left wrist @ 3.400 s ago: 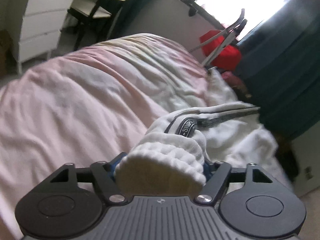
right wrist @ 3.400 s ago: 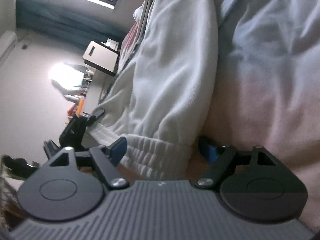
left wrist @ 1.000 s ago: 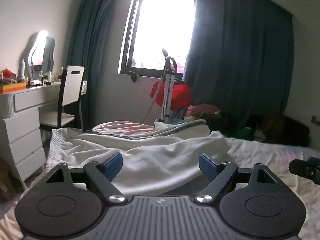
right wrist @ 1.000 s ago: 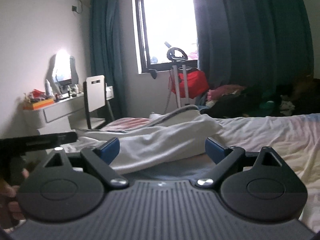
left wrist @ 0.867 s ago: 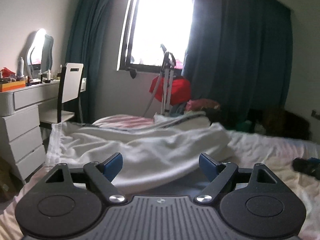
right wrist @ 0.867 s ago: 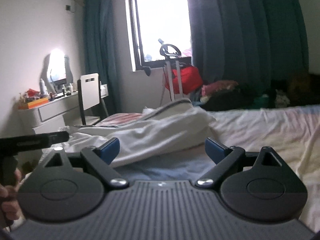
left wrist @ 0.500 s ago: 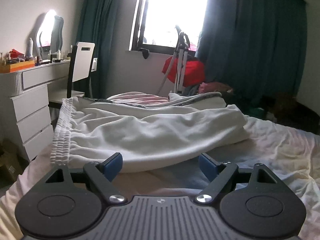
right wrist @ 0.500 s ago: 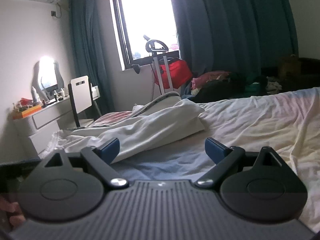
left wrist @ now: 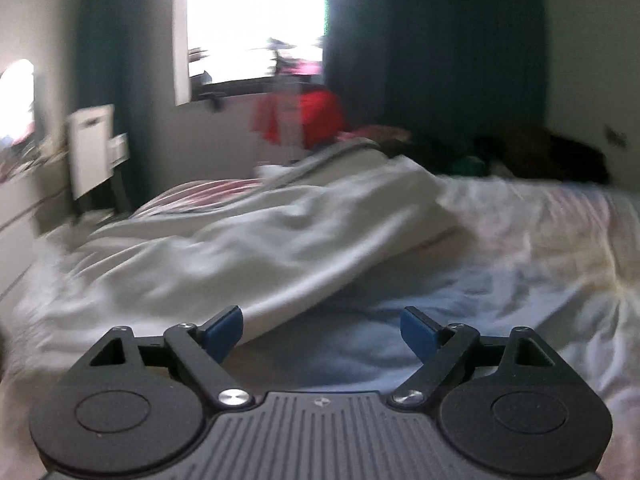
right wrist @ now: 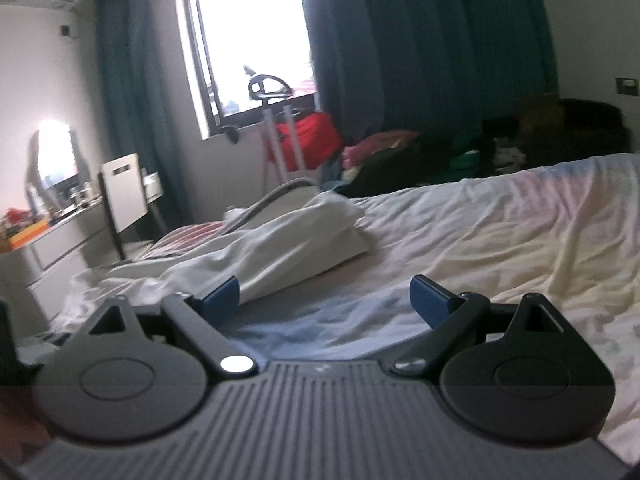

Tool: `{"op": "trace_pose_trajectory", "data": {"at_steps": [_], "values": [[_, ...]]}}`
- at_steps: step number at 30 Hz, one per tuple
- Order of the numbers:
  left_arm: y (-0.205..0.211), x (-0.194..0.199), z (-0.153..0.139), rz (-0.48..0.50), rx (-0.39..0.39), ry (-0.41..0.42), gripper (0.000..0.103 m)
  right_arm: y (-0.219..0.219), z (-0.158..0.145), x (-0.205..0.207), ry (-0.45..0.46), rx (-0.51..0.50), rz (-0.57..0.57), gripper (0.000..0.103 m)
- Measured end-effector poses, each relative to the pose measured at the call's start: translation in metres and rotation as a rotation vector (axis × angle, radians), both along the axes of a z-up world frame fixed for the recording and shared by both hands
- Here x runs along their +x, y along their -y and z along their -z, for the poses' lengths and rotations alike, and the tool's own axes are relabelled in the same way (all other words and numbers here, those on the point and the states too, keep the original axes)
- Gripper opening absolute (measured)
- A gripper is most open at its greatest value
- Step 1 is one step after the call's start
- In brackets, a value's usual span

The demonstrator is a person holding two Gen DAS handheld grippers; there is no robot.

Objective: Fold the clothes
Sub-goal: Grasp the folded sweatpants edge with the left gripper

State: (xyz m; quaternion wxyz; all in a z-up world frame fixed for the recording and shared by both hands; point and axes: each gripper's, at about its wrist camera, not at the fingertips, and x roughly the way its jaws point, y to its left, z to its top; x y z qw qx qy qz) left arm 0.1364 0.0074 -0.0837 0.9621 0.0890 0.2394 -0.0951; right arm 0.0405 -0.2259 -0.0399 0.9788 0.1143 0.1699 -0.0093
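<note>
Jaws of our left gripper point(left wrist: 321, 330) stand wide apart, holding nothing, above the bed sheet point(left wrist: 520, 264); those of our right gripper point(right wrist: 325, 297) are equally wide and empty. Just beyond both, the white garment point(left wrist: 224, 256) lies crumpled across the bed, its near edge beside the left blue pad point(left wrist: 222, 330) of our left gripper. To the garment's right we see bare sheet as far as the bed's far edge. Farther back stand a white chair point(right wrist: 124, 190), a red bag point(right wrist: 316, 134), the window point(right wrist: 252, 40) and dark curtains point(right wrist: 420, 48). The left wrist view is motion-blurred, so the garment's folds and hems there cannot be made out.
</note>
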Motion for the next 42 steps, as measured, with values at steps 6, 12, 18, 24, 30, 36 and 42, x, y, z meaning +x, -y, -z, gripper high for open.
{"op": "trace_pose_trajectory", "data": {"at_steps": [6,12,18,24,30,36,42], "values": [[0.085,0.081,0.033,0.104,0.263,0.056,0.087,0.031,0.014,0.017,-0.046,0.051,0.077,0.094],[0.166,0.165,0.047,0.141,0.459,0.134,0.086,0.062,0.032,0.043,-0.079,0.099,0.146,0.094],[0.229,0.247,0.053,0.117,0.517,0.168,0.082,0.086,0.064,0.076,-0.119,0.157,0.169,0.094],[0.236,0.274,0.043,0.083,0.349,0.138,0.016,0.092,0.086,0.106,-0.154,0.150,0.158,0.094],[0.191,0.212,-0.005,0.136,0.226,0.208,0.006,0.098,0.084,0.106,-0.124,0.188,0.163,0.094],[0.123,0.102,-0.065,0.147,0.099,0.267,0.006,0.088,0.069,0.087,-0.083,0.177,0.124,0.094],[0.032,-0.009,-0.082,0.053,-0.020,0.270,0.006,0.075,0.053,0.061,-0.044,0.207,0.044,0.094]]}}
